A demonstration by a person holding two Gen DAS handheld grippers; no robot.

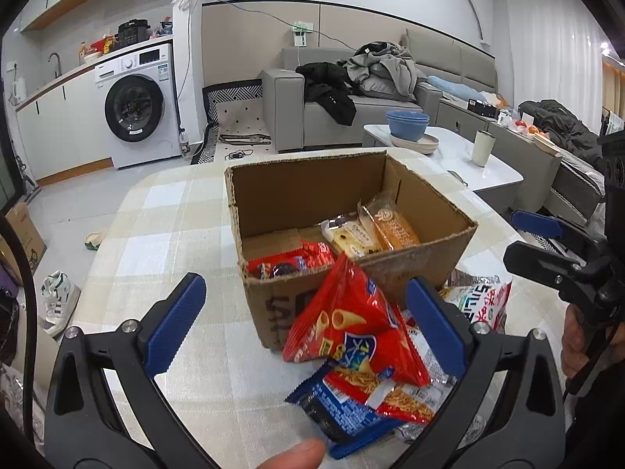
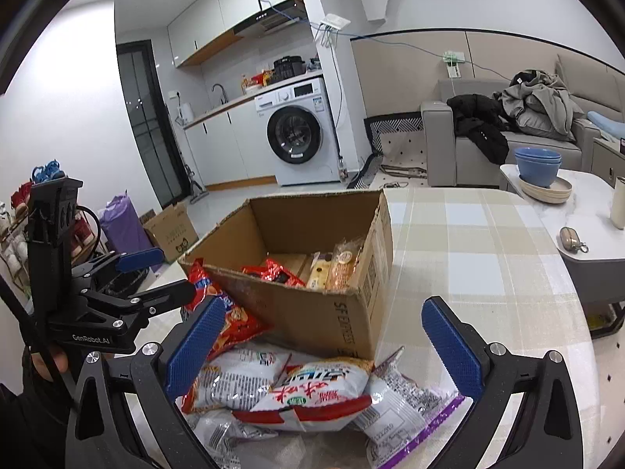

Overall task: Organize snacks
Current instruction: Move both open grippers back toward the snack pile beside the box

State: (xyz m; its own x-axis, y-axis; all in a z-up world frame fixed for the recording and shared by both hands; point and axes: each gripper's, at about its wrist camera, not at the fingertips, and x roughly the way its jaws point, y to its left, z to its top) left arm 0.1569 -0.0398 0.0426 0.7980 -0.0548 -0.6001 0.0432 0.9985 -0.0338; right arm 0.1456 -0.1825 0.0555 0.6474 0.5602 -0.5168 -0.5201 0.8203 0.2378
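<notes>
Table [image 1: 164, 234] (checked cloth): box [image 1: 414, 273], snacks [image 2: 312, 394].

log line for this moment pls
left tool open | right tool open | snack packets beside box | nothing held

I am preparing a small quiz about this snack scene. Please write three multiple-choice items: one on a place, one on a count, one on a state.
1. Where does the red cone-snack bag lie?
A. leaning against the cardboard box
B. on the sofa
C. in the blue bowl

2. How many packets show inside the box?
A. none
B. three
C. seven

3. How is the left gripper?
A. shut on a bag
B. open
C. out of view

Key: 1 A, its top rests on the box front; 2 B, one red, two pale; 3 B, its pads stand wide apart.
</notes>
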